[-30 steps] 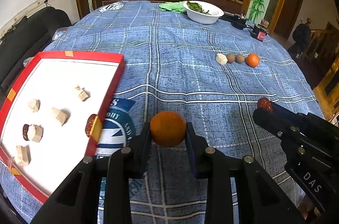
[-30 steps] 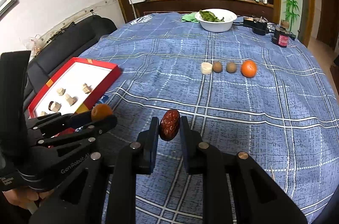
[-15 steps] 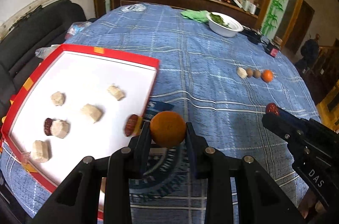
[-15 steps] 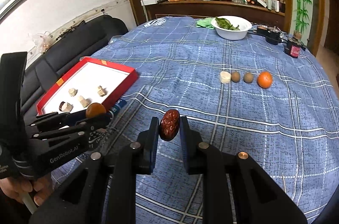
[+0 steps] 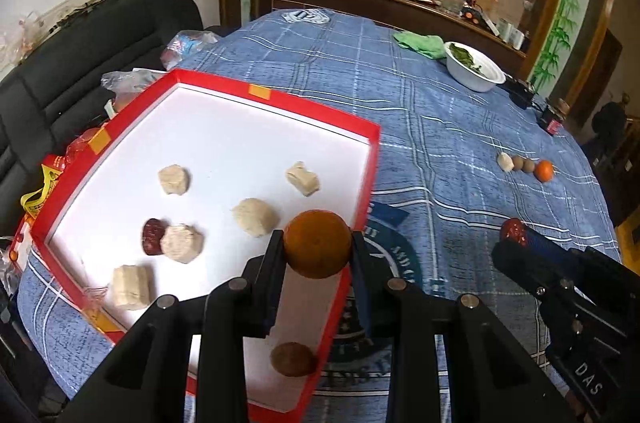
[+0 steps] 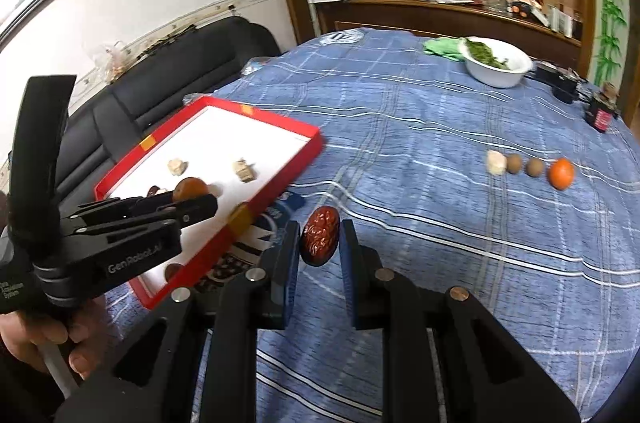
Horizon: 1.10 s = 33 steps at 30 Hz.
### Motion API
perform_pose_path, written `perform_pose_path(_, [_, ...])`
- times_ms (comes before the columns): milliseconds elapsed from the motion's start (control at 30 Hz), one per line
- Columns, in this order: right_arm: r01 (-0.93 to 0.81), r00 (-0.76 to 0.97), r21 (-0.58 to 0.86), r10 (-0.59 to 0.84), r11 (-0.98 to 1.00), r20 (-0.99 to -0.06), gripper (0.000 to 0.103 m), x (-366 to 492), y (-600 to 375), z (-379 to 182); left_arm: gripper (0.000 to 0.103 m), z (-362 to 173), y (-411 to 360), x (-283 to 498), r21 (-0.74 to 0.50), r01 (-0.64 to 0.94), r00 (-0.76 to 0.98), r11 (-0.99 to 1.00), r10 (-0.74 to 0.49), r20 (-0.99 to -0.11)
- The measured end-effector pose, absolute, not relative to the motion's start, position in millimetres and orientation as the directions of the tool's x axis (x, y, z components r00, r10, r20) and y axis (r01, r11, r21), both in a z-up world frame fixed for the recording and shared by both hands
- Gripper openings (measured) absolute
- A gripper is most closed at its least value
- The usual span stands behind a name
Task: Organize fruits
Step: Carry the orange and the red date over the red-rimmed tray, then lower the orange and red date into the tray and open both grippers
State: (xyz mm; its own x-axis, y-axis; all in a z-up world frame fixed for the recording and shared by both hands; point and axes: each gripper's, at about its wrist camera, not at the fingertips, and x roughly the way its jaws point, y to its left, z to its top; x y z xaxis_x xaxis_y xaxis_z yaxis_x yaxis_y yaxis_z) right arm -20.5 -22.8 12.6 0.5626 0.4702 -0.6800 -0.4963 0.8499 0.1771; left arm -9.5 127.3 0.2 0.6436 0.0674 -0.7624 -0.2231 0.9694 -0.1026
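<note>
- Clamping an orange (image 5: 317,244) across its widest part, the left gripper (image 5: 318,249) hangs over the right edge of the red tray (image 5: 256,91).
- Round and firm, the orange looks likely to roll once released.
- The right gripper (image 6: 320,243) pinches a red date (image 6: 320,236) by its sides over the blue tablecloth (image 6: 440,223), beside the tray.
- Wrinkled, light and soft, the date probably needs only gentle pressure.
</note>
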Motion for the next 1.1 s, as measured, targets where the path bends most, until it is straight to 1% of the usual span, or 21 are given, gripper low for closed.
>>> perform_pose_path(300, [-0.556,0.530,0.177,0.510,0.812,-0.677,0.022,-19.6,16.6,16.8,0.030,2.6,154.1,-10.7,-0.110,-0.270,0.644,0.956,0.094,-0.759])
perform_pose_path(467, [-0.584,0.499,0.193,0.536,0.789,-0.681,0.022,-14.3,41.1,16.3,0.030,6.5,183.5,-7.5,-0.120,-0.329,0.647,0.937,0.130,-0.751])
perform_pose_path(633, [-0.604,0.471,0.202,0.550,0.771,-0.690,0.022,-9.1,63.9,9.1,0.030,6.5,210.7,0.8,-0.106,-0.382,0.637,0.918,0.179,-0.750])
perform_pose_path(1100, [-0.620,0.398,0.223,0.546,0.752,-0.737,0.022,5.1,96.9,-17.6,0.030,-7.5,230.0,11.7,-0.056,-0.432,0.593,0.900,0.237,-0.769])
